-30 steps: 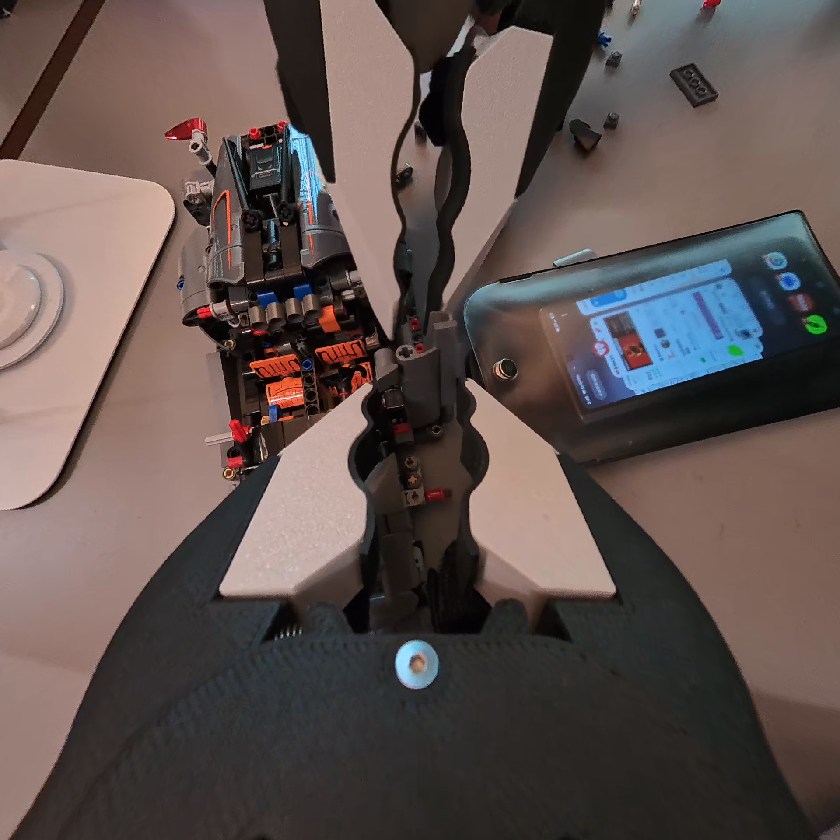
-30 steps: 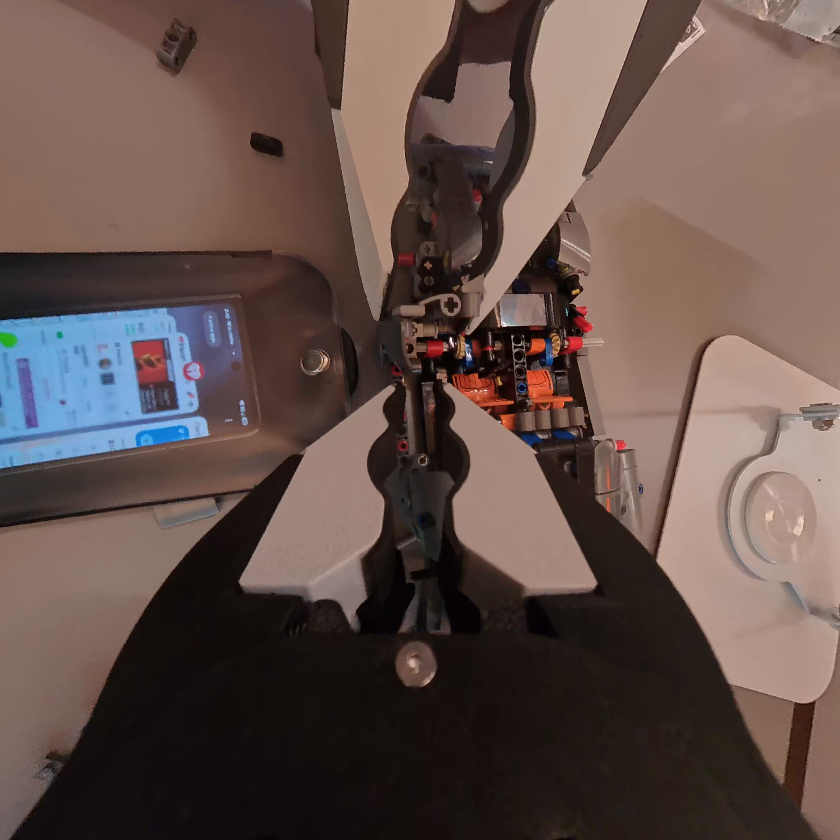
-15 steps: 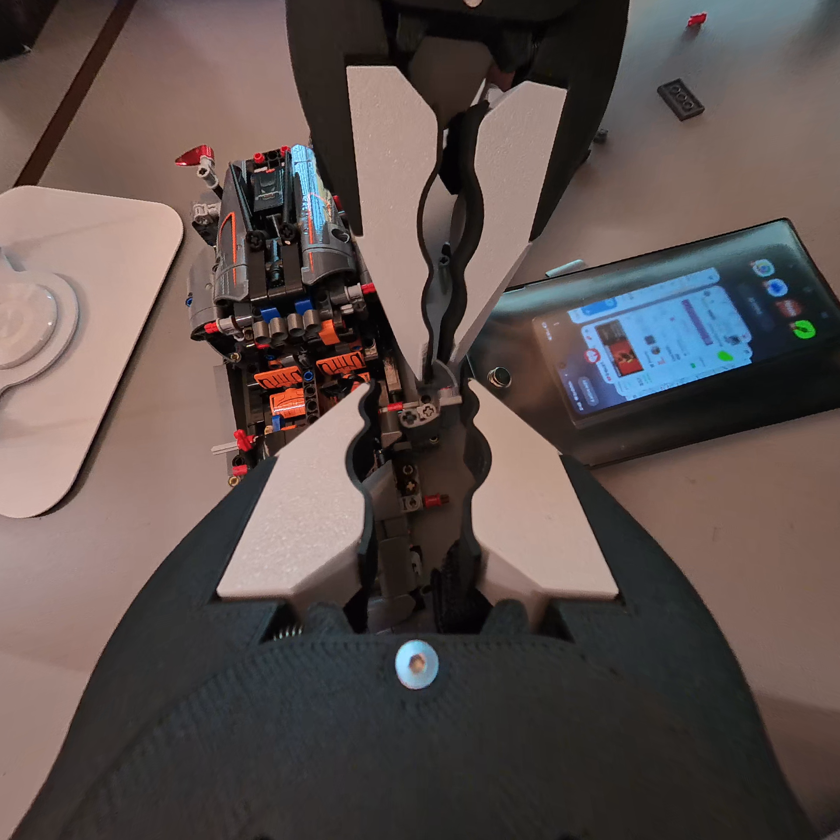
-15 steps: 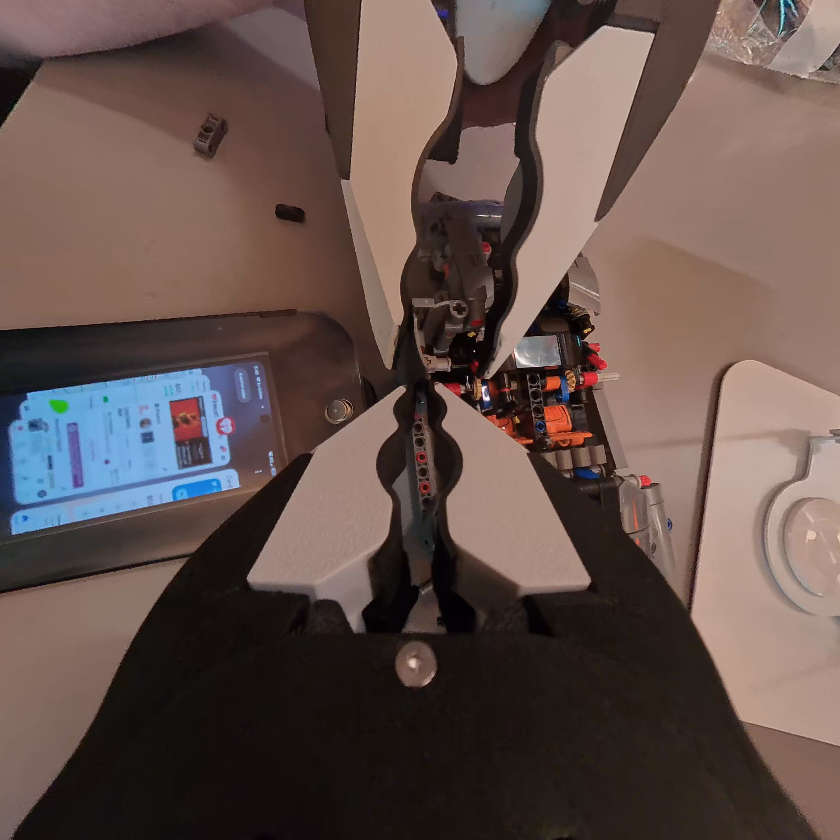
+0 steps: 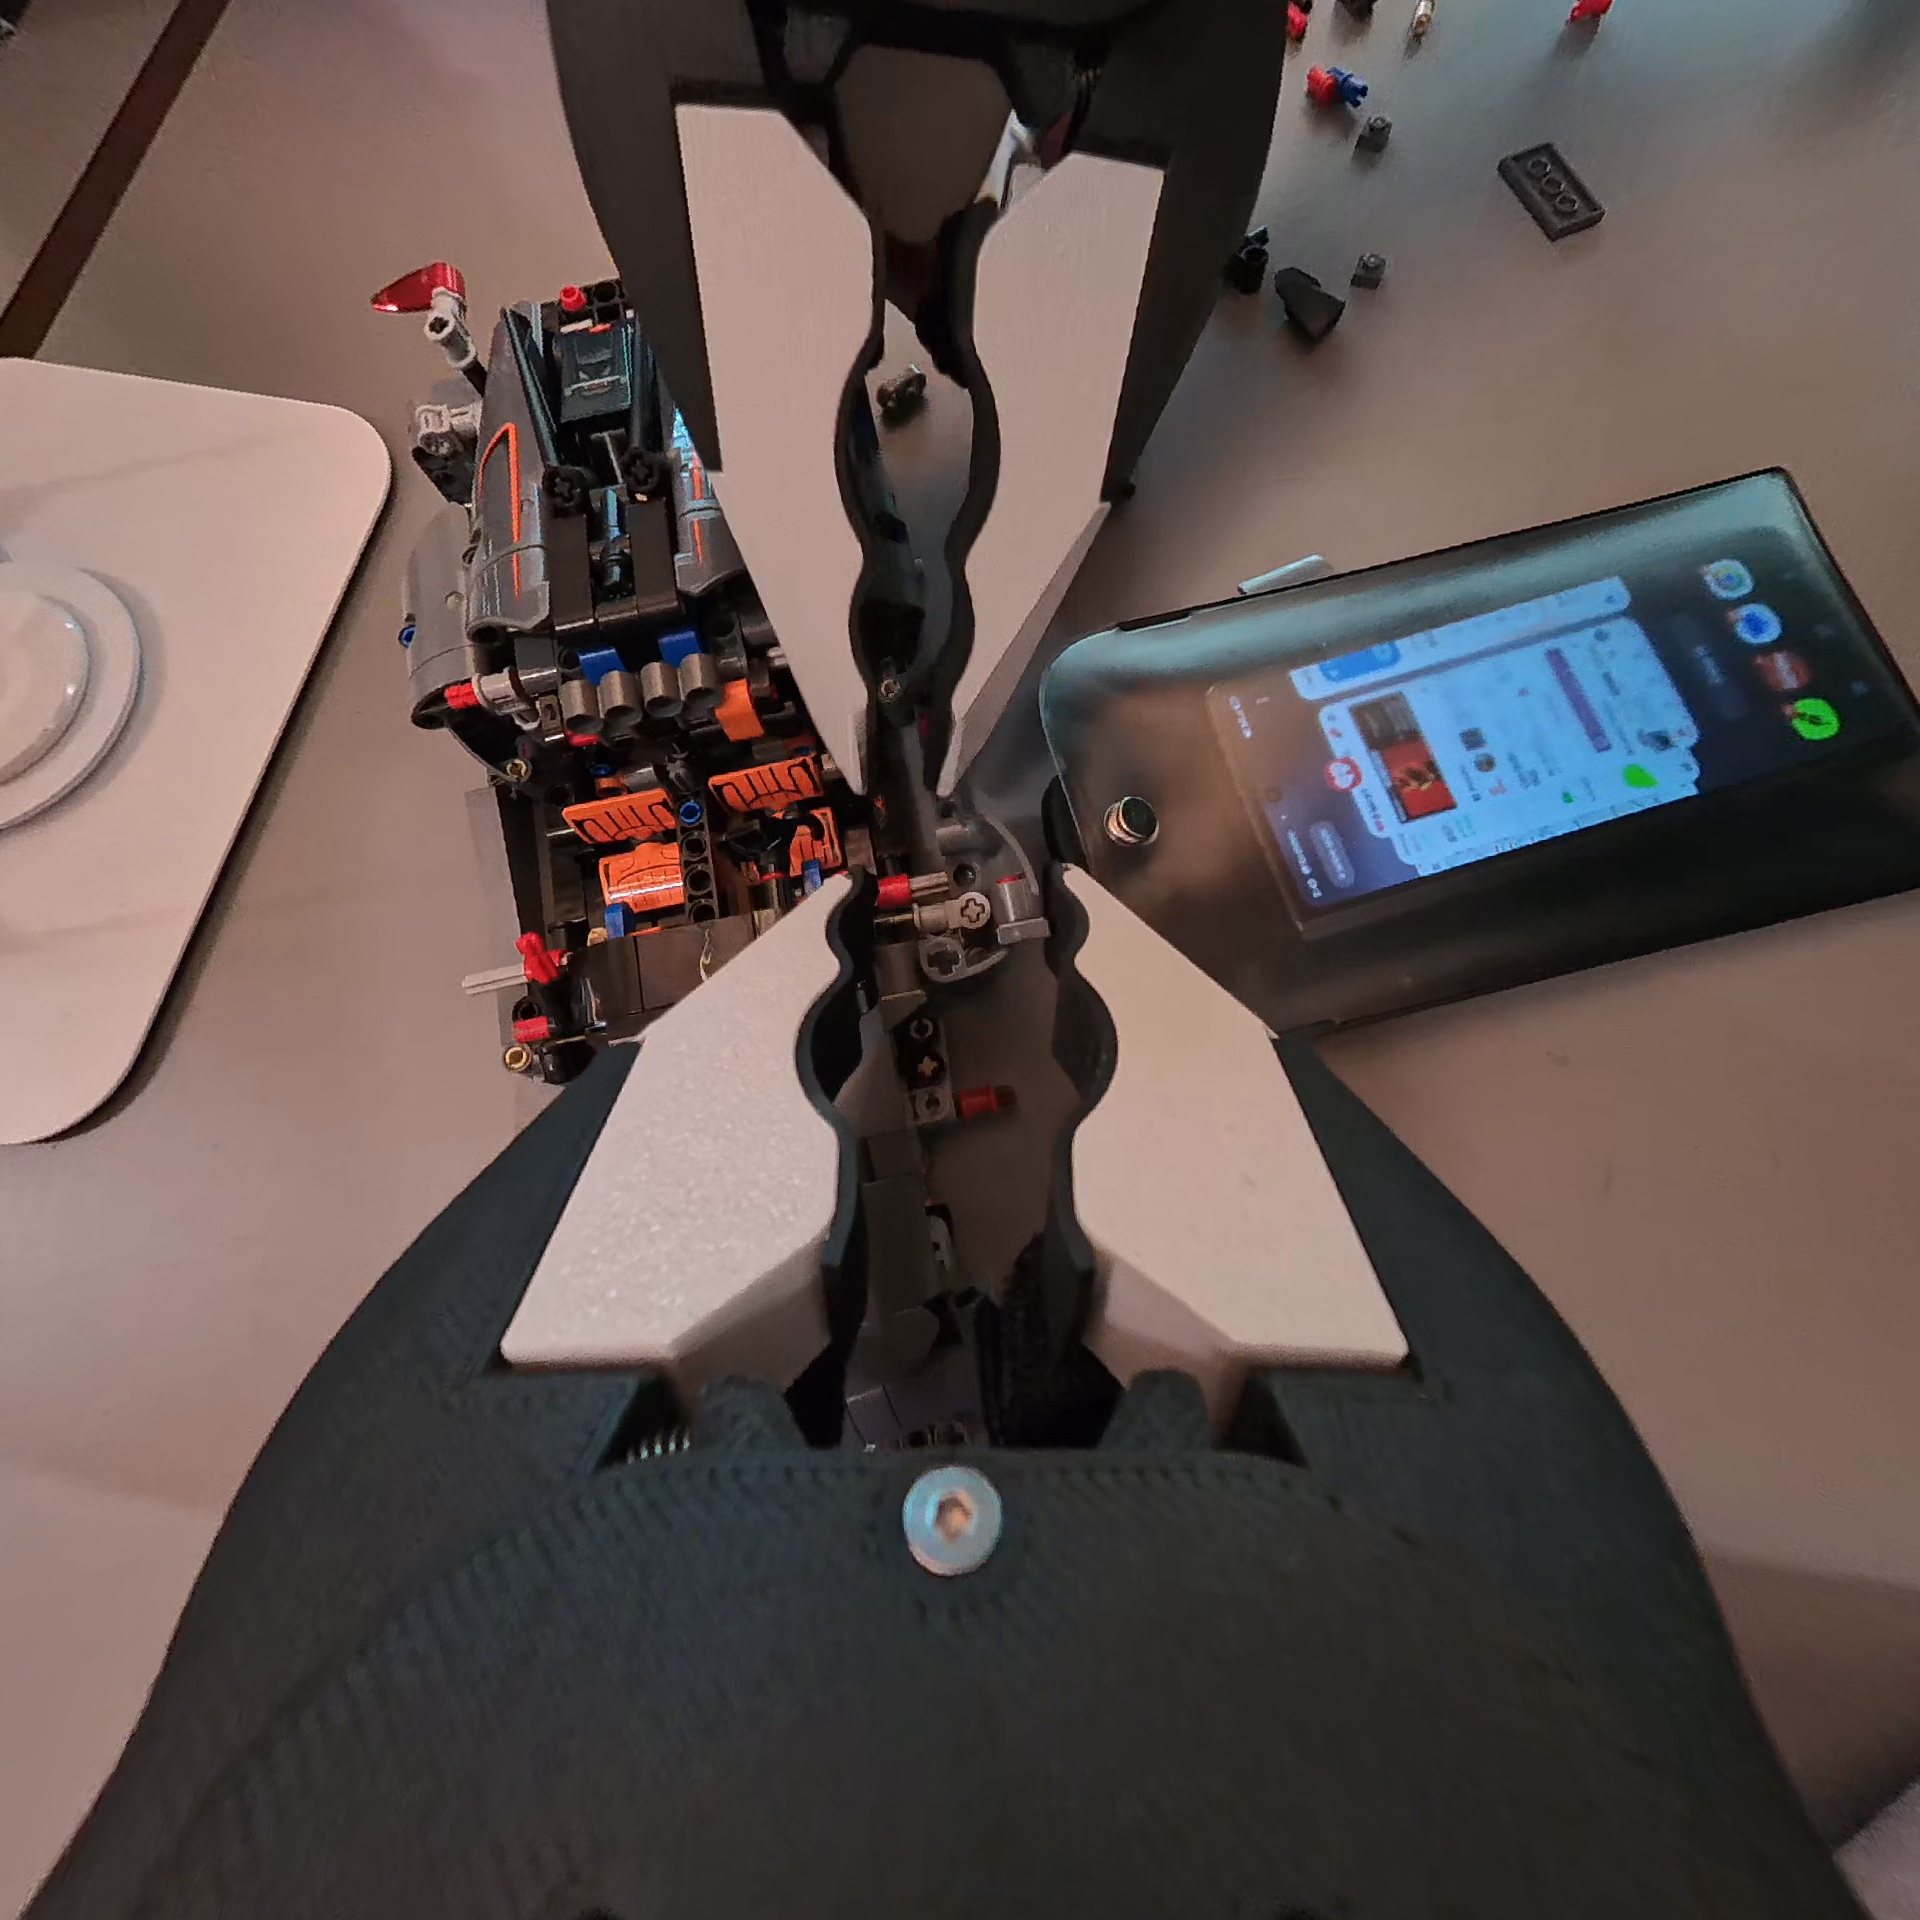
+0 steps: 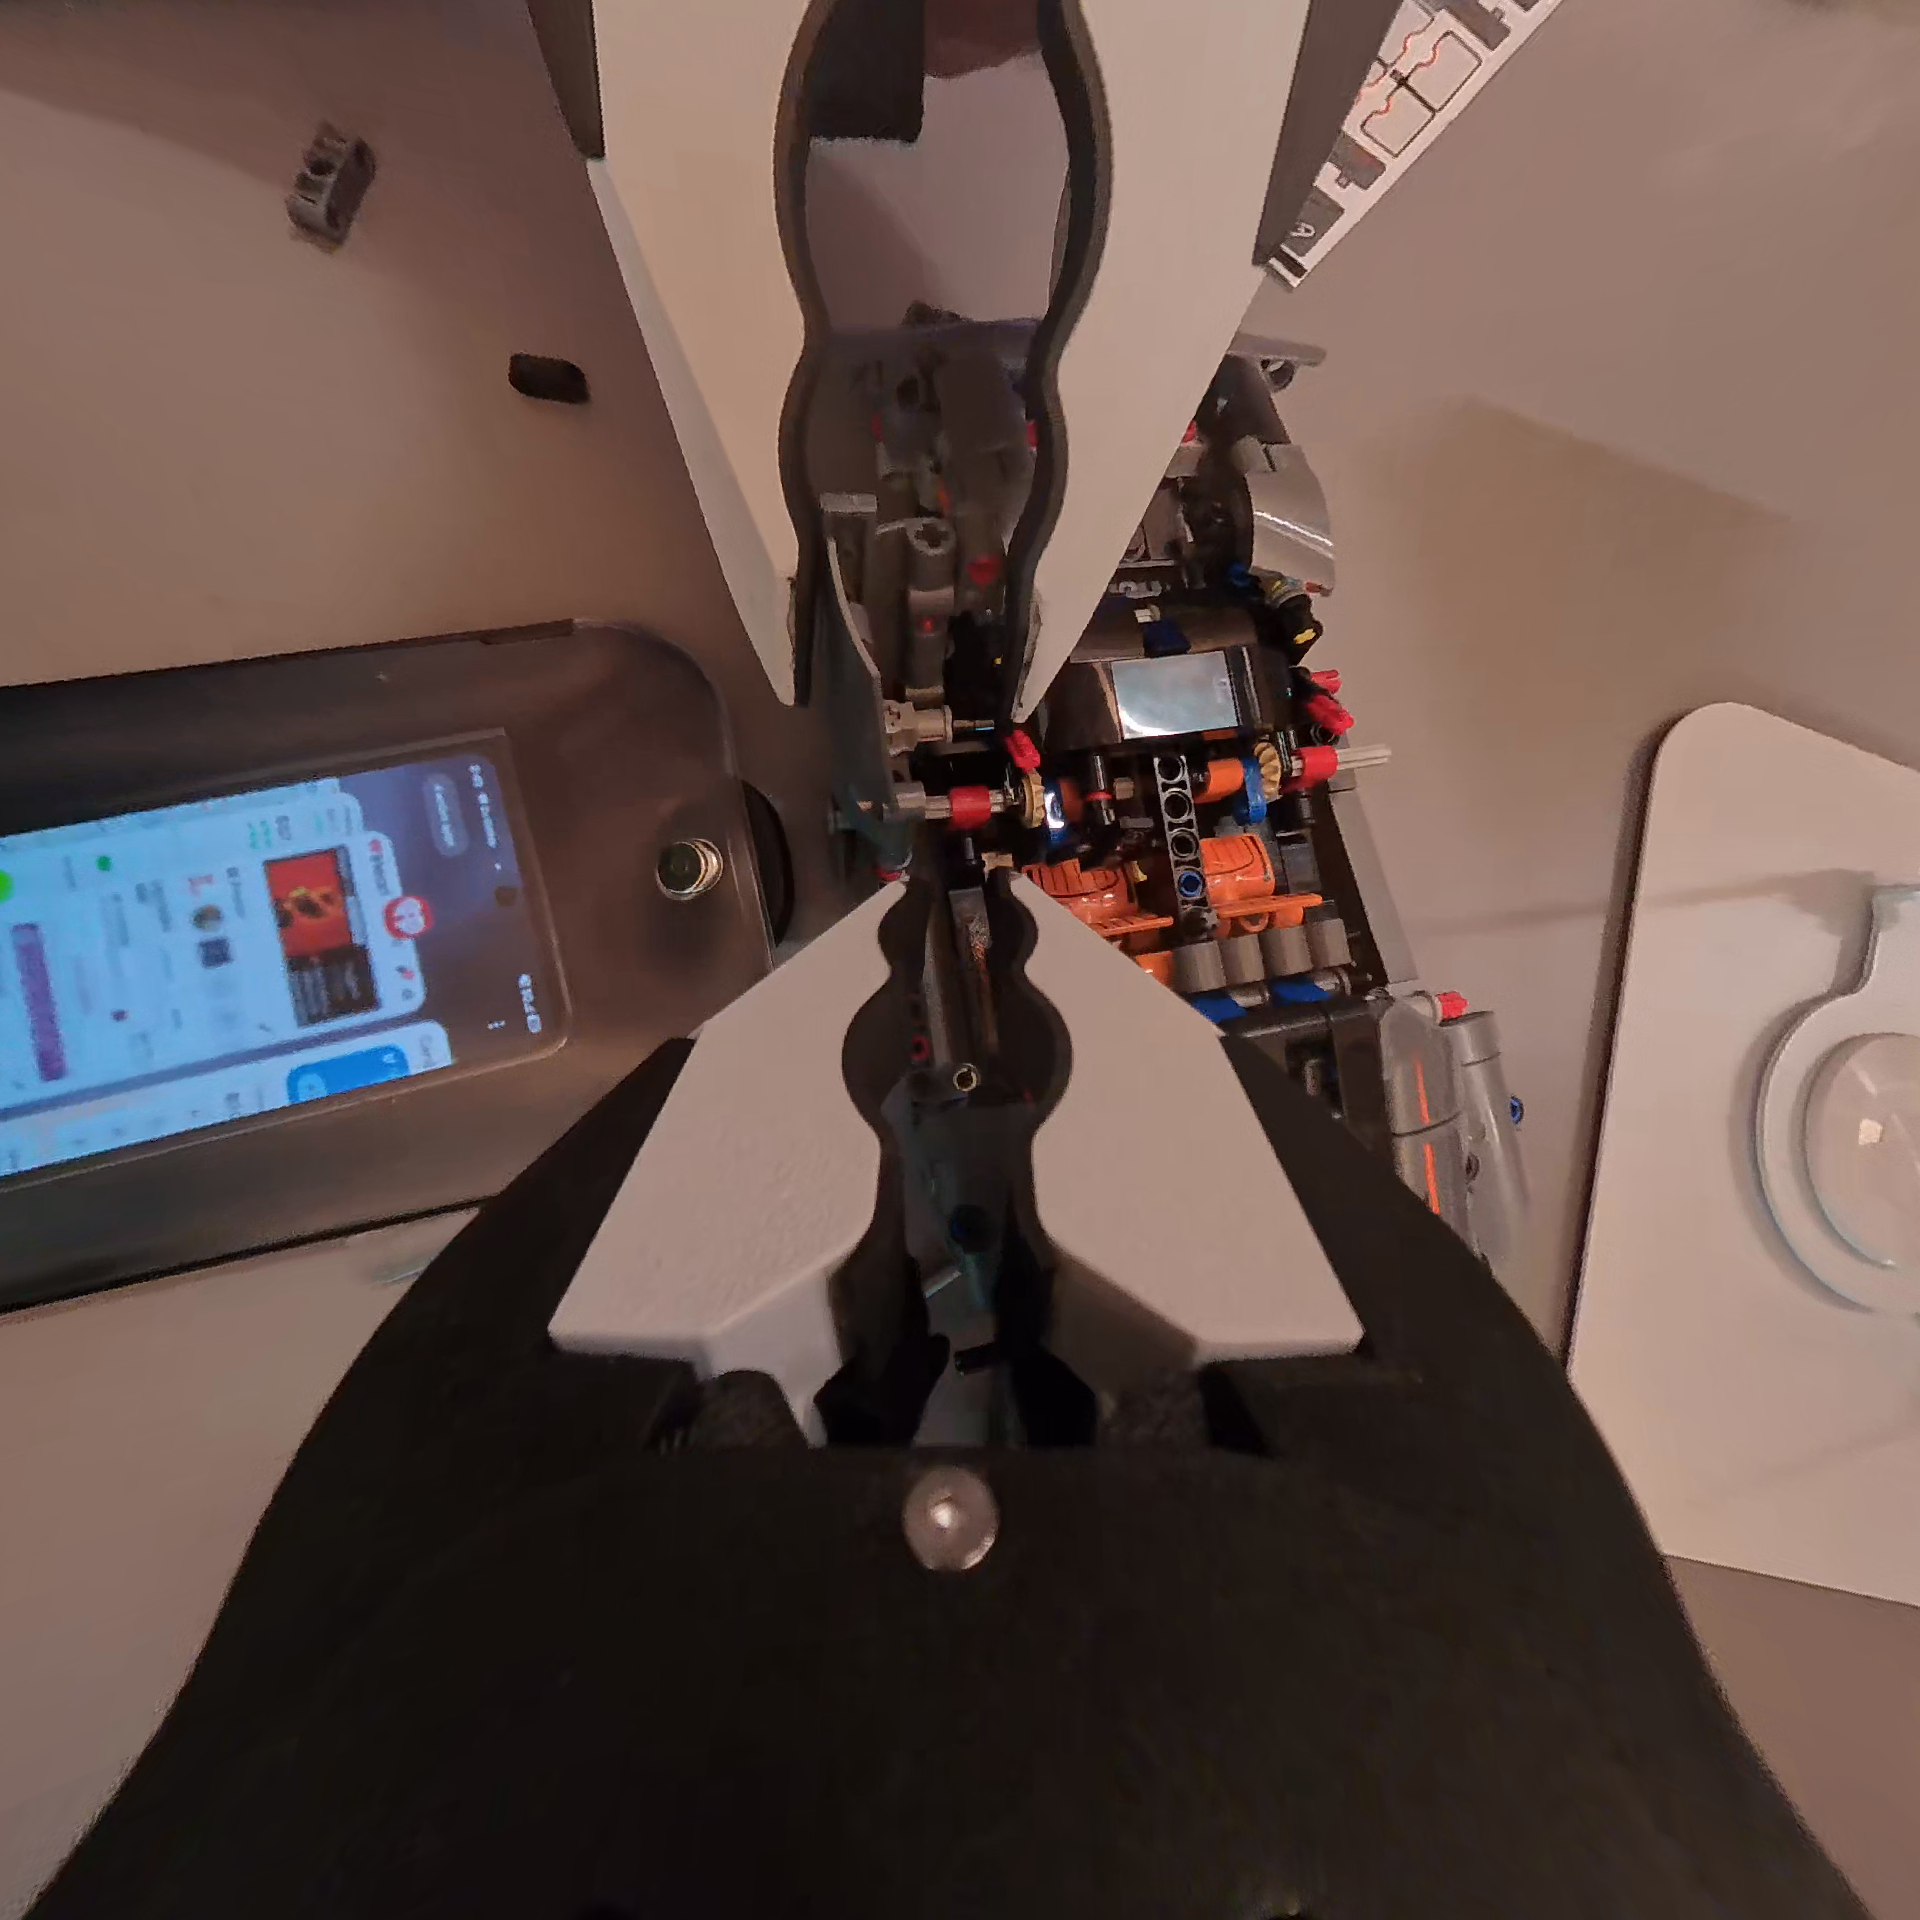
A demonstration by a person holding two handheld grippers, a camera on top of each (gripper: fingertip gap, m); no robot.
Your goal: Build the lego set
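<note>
The partly built black, grey and orange lego vehicle stands on the table; it also shows in the right wrist view. My left gripper is shut on a grey sub-assembly with red pins. My right gripper is shut on a thin dark beam piece. The two grippers meet tip to tip just beside the vehicle's orange middle. The right gripper comes in from the top of the left wrist view. The left gripper and its grey sub-assembly show at the top of the right wrist view. The joint between the two held parts is partly hidden.
A lit tablet in a dark case lies close beside the grippers, also seen in the right wrist view. A white pad lies on the vehicle's other side. Loose small pieces are scattered farther off, and a sticker sheet lies at the far edge. My left and right fingertips are right by each other.
Both grippers stay shut on their parts and tip to tip. Since half a second ago they have come in closer to the vehicle, and the held parts overlap more.
</note>
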